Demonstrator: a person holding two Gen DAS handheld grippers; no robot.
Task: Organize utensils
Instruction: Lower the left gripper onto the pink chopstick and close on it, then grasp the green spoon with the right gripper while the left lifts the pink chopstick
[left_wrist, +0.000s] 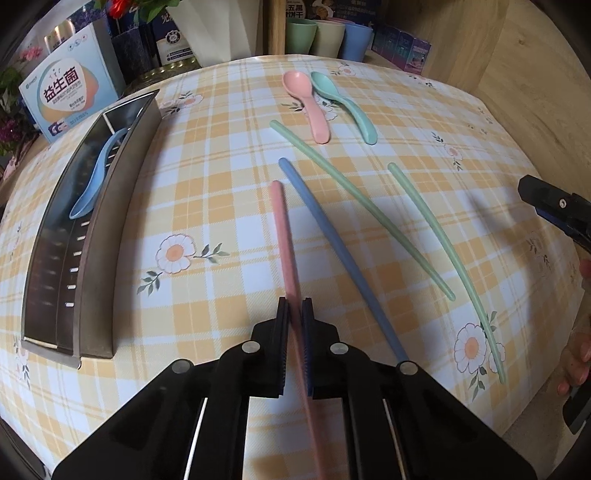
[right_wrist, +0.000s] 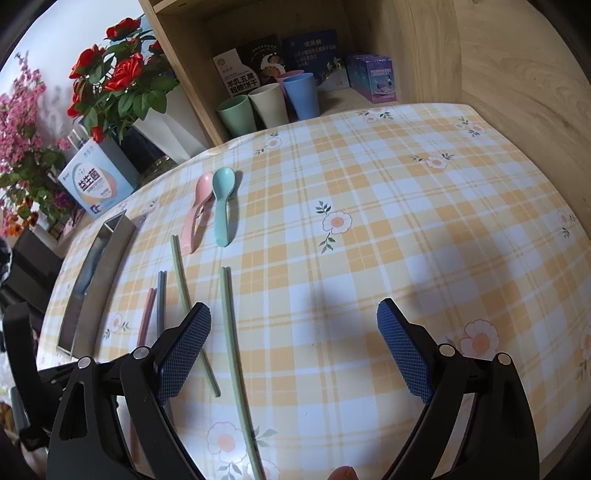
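Note:
My left gripper (left_wrist: 294, 306) is shut on a pink chopstick (left_wrist: 282, 229), which points forward over the checked tablecloth. A blue chopstick (left_wrist: 332, 243) and two green chopsticks (left_wrist: 354, 199) (left_wrist: 439, 254) lie to its right. A pink spoon (left_wrist: 308, 103) and a teal spoon (left_wrist: 343, 107) lie further back. A steel utensil tray (left_wrist: 92, 236) on the left holds a blue spoon (left_wrist: 98, 173). My right gripper (right_wrist: 293, 321) is open and empty above the table, with a green chopstick (right_wrist: 232, 332) just right of its left finger.
A box with Chinese print (left_wrist: 64, 98), flower pots (right_wrist: 122, 85) and a wooden shelf with several cups (right_wrist: 269, 103) and boxes (right_wrist: 373, 77) stand behind the table. A wooden wall (right_wrist: 517, 92) borders the table's right side.

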